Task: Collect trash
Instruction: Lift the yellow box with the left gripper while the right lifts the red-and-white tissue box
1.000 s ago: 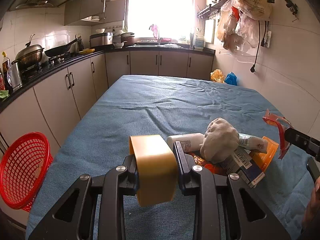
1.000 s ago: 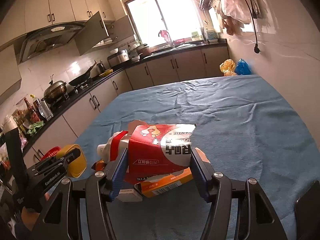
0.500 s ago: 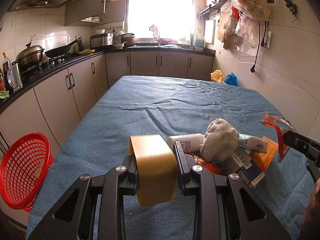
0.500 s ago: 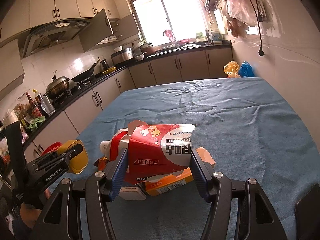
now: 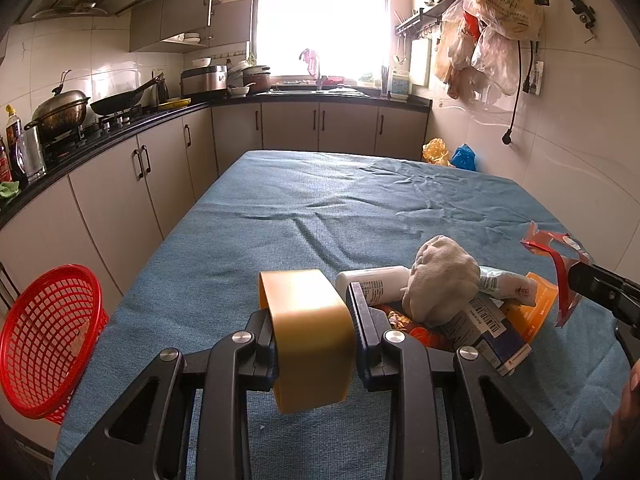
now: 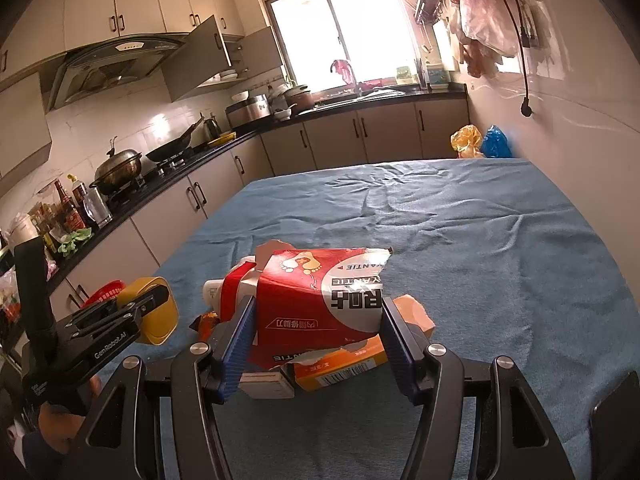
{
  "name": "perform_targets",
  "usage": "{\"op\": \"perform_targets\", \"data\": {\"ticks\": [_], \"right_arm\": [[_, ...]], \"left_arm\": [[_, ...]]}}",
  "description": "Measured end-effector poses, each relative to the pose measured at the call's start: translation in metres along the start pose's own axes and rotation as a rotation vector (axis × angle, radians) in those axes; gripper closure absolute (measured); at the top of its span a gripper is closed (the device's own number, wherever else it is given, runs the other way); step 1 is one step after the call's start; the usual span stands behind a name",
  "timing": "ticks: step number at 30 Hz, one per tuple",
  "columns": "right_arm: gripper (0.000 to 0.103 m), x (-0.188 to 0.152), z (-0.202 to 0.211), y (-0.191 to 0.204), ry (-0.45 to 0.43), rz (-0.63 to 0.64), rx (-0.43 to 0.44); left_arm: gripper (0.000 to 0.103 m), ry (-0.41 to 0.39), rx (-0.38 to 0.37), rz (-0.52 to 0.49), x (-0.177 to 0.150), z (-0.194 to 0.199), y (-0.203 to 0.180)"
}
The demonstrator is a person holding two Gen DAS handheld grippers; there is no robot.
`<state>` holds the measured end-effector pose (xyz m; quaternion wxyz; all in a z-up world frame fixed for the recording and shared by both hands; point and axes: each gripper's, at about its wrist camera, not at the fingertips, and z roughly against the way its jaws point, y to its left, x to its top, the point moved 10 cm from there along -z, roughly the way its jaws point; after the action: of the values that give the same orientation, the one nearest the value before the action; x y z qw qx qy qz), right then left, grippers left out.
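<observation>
My left gripper [image 5: 312, 312] is shut on a yellow tape roll [image 5: 308, 320] and holds it above the near edge of the blue-clothed table [image 5: 320, 208]. It also shows in the right wrist view [image 6: 156, 312]. My right gripper [image 6: 316, 316] is shut on a torn red and white carton [image 6: 320, 304], lifted above the trash pile; the carton shows at the right edge of the left wrist view [image 5: 556, 264]. The pile holds a crumpled grey wad [image 5: 440, 280], a white bottle [image 5: 372, 284], an orange box [image 6: 340, 372] and a barcoded box [image 5: 492, 328].
A red mesh basket [image 5: 44, 340] stands off the table's left edge, by the cabinets [image 5: 112, 200]. Counter with pots and stove runs along the left. Yellow and blue bags [image 5: 448, 154] lie beyond the far right corner. Plastic bags [image 5: 496, 20] hang on the right wall.
My right gripper has lifted the red carton a little higher, tilting upward. My left gripper with the tape roll has barely moved.
</observation>
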<state>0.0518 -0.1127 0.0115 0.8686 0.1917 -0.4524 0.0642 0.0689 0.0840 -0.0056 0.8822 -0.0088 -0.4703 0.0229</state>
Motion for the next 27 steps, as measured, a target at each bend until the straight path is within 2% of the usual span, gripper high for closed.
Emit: {"op": "perform_targets", "data": {"ticks": [11,17,27], "right_arm": [[0.038,0.002,0.002,0.000,-0.012,0.006,-0.007],[0.038,0.002,0.004,-0.004,-0.013,-0.031,-0.003],[0.038,-0.004,0.020,0.012,-0.003,-0.045,0.031]], "left_arm": [[0.075,0.004,0.004,0.000,-0.001,-0.001,0.003],[0.075,0.000,0.024,0.011,-0.002,0.001,0.010],[0.075,0.001,0.025,0.024,-0.012,0.023,0.015]]}}
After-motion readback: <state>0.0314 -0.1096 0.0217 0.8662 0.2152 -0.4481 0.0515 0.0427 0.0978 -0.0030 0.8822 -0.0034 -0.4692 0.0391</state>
